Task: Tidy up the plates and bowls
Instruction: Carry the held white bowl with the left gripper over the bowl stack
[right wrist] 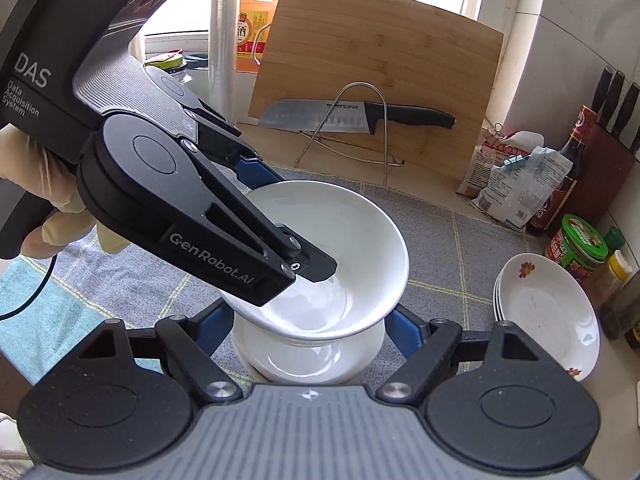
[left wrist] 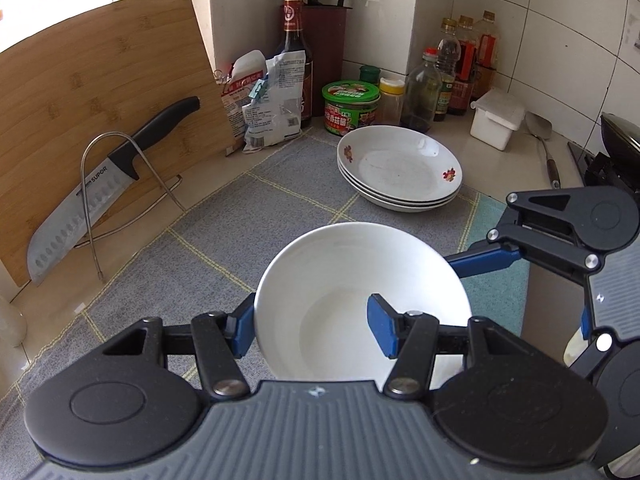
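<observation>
Bowl point(right wrist: 352, 232) hides second bowl point(right wrist: 280, 356); only right wrist shows it.

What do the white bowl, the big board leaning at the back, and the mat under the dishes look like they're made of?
White bowl: likely glazed ceramic, going by its glossy, reflective surface.
Board: looks like bamboo, with pale jointed strips and a matte finish.
Mat: seems to be woven fabric, grey with thin yellow grid lines, dull and soft-looking.

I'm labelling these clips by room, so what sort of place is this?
Most likely a home kitchen counter. A bamboo cutting board leans by the window with a kitchen knife on a wire rack, sauce bottles crowd the tiled corner, and stacked plates sit on a grey mat.
</observation>
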Demonstrator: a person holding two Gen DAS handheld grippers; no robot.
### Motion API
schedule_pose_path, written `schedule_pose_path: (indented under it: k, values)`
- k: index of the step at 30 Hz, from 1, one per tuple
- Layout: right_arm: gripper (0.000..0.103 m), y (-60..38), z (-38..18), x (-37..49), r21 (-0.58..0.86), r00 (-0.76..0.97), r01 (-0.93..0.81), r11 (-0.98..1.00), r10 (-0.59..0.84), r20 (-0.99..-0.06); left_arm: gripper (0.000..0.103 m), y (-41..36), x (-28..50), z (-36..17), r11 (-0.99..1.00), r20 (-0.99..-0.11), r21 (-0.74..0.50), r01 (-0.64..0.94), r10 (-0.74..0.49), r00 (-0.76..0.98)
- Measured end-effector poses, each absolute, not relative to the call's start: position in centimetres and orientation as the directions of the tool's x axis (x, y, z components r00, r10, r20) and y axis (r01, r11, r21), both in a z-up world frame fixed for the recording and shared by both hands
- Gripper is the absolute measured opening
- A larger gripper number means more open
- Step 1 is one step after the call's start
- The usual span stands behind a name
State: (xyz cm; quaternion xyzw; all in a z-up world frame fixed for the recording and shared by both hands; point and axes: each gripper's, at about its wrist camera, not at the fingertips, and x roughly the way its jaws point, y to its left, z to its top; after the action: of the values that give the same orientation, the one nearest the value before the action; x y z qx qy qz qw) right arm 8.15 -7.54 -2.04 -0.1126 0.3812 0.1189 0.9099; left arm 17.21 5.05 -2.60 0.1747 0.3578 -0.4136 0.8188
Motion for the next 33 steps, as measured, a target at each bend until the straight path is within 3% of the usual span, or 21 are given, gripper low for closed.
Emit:
schedule_pose_path:
  k: [33]
  values:
    - [0.086, -9.0, -4.0, 8.7, -0.037, 0.626, -0.301, 0.953, 0.168, -0.761, 0.057, 3.7, 17.5, -5.0, 0.596, -0.774, -0.025, 0.803, -0.52, 0.361]
